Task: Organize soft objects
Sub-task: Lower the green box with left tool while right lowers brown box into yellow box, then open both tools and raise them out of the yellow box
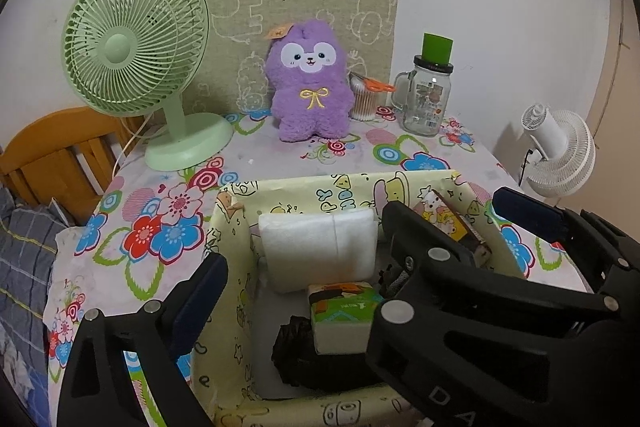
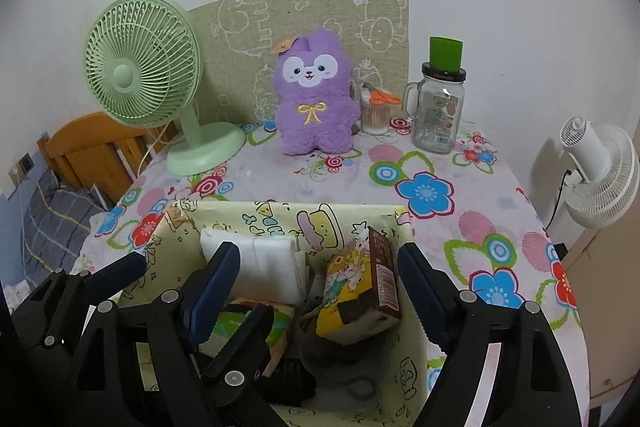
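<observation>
A purple plush toy (image 1: 308,87) (image 2: 316,99) stands upright at the back of the table. In front of me is a yellow cartoon-print fabric box (image 1: 320,191) (image 2: 280,217). It holds a white soft pack (image 1: 318,247) (image 2: 264,267), a green tissue pack (image 1: 344,315) (image 2: 248,323), a yellow-brown pack (image 2: 360,299) and a dark bundle (image 1: 296,351). My left gripper (image 1: 304,267) is open over the box. My right gripper (image 2: 320,283) is open, its fingers either side of the yellow-brown pack, holding nothing.
A green desk fan (image 1: 136,43) (image 2: 144,75) stands back left. A glass mug jar with a green lid (image 1: 428,87) (image 2: 440,107) and a cup of cotton swabs with orange scissors (image 1: 366,99) (image 2: 376,111) stand back right. A white fan (image 1: 560,151) (image 2: 600,171) is off the table's right edge.
</observation>
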`<state>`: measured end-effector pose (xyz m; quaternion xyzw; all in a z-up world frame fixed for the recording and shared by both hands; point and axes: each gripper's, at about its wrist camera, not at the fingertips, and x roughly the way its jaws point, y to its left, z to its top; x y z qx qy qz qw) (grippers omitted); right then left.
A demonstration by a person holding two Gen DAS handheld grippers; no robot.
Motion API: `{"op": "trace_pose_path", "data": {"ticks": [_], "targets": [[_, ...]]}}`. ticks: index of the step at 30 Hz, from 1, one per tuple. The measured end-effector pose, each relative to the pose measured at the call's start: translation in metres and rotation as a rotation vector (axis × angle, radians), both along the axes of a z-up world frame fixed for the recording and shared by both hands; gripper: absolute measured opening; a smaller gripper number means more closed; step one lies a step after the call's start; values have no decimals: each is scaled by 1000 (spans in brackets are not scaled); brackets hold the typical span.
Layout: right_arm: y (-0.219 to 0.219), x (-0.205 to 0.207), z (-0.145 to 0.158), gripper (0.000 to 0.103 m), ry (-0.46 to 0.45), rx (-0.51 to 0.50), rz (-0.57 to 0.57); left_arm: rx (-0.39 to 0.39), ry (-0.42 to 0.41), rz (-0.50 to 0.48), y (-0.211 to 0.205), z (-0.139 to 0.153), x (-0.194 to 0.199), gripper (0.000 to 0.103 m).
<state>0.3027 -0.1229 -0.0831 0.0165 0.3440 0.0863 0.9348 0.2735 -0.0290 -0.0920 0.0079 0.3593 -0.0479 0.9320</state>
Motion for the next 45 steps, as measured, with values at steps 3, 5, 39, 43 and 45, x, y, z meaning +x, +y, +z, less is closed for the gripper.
{"op": "trace_pose_path", "data": {"ticks": [3, 5, 39, 43, 45], "targets": [[-2, -6, 4, 84, -7, 5, -2, 3, -12, 0, -1, 4, -6, 98], [-3, -11, 7, 85, -13, 6, -6, 3, -21, 0, -3, 8, -10, 98], [-22, -123, 76, 97, -162, 11, -34, 16, -194, 10, -19, 70, -119, 98], [-23, -138, 81, 98, -179, 5, -40, 17, -209, 9, -20, 74, -131, 98], [-23, -145, 82, 98, -184, 3, -42, 17, -215, 8, -21, 74, -138, 98]]}}
